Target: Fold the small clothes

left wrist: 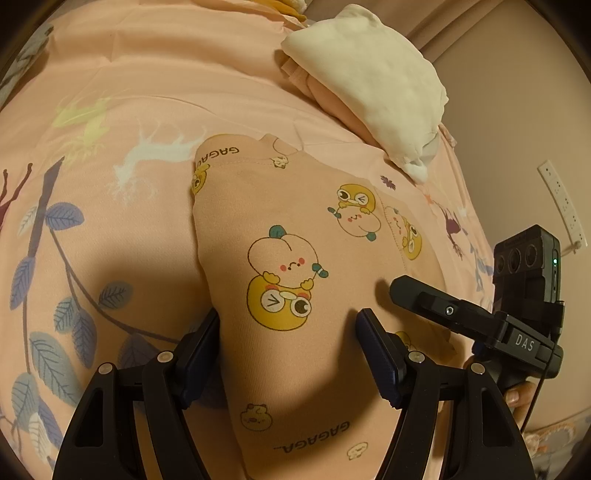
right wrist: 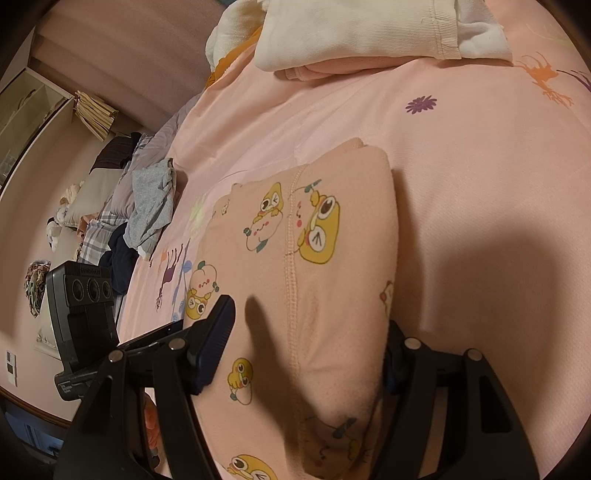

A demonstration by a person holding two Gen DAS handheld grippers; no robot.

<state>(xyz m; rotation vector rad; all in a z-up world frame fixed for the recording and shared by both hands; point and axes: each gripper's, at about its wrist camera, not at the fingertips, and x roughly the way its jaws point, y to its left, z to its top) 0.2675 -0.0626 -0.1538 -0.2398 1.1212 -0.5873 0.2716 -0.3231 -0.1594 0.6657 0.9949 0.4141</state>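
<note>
A small pink garment (left wrist: pixel 295 236) printed with yellow cartoon characters lies folded on the pink bed sheet (left wrist: pixel 110 74). My left gripper (left wrist: pixel 291 332) is open, its two fingers straddling the garment's near part from above. The other gripper (left wrist: pixel 424 299) shows at the right of the left wrist view, over the garment's right edge. In the right wrist view the garment (right wrist: pixel 332 229) lies between the open fingers of my right gripper (right wrist: pixel 306 339); its right finger sits partly behind the fabric's edge. The left gripper's camera body (right wrist: pixel 81 306) shows at the left there.
A stack of folded cream and pink clothes (left wrist: pixel 369 74) sits at the far side of the bed, also in the right wrist view (right wrist: pixel 369 33). A pile of grey and dark unfolded clothes (right wrist: pixel 147 206) lies at the bed's left edge. A wall (left wrist: pixel 517 110) is beyond.
</note>
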